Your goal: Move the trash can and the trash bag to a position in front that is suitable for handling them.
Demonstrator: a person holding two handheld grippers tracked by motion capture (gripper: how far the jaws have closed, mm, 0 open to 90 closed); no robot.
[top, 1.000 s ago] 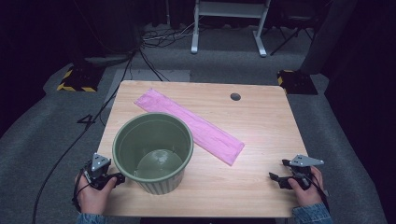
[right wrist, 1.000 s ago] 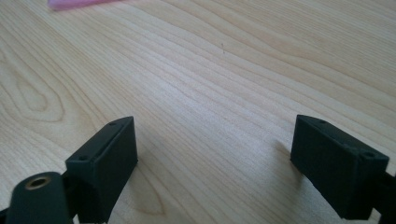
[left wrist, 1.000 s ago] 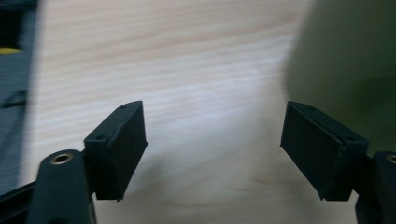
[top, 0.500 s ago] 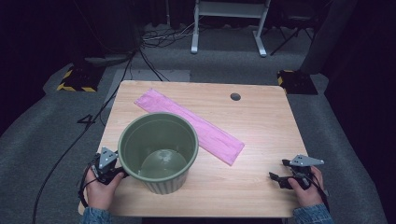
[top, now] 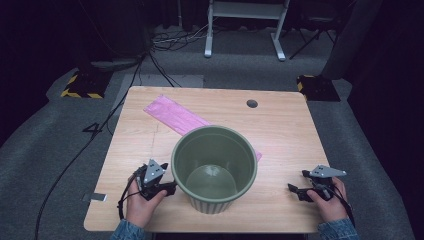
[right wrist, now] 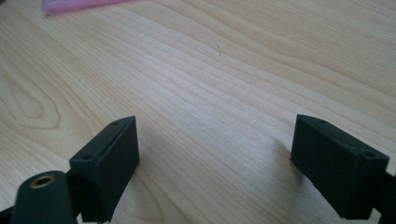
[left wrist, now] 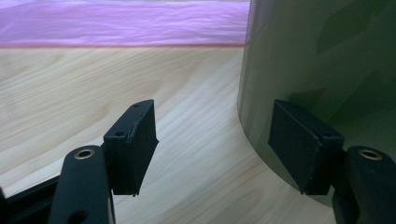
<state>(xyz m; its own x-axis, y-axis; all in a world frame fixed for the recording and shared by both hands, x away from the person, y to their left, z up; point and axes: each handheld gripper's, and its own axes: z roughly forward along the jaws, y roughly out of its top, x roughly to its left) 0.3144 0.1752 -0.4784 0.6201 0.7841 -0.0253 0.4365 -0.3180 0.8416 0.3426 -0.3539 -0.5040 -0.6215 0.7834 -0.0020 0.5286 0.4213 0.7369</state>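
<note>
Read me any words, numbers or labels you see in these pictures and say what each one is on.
"4": a dark numeral on the grey floor left of the table.
Green pot: no writing visible.
Pink sheet: no writing visible.
Yellow-black striped floor plates: hazard stripes, no words.
Small grey tag on the floor: too small to read.

Pink sheet (top: 172, 116) partly behind green pot (top: 214, 167)

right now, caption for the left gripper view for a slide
Left gripper open beside the green bucket, one pad against its wall, pink plastic sheet across the wooden table behind.
</note>
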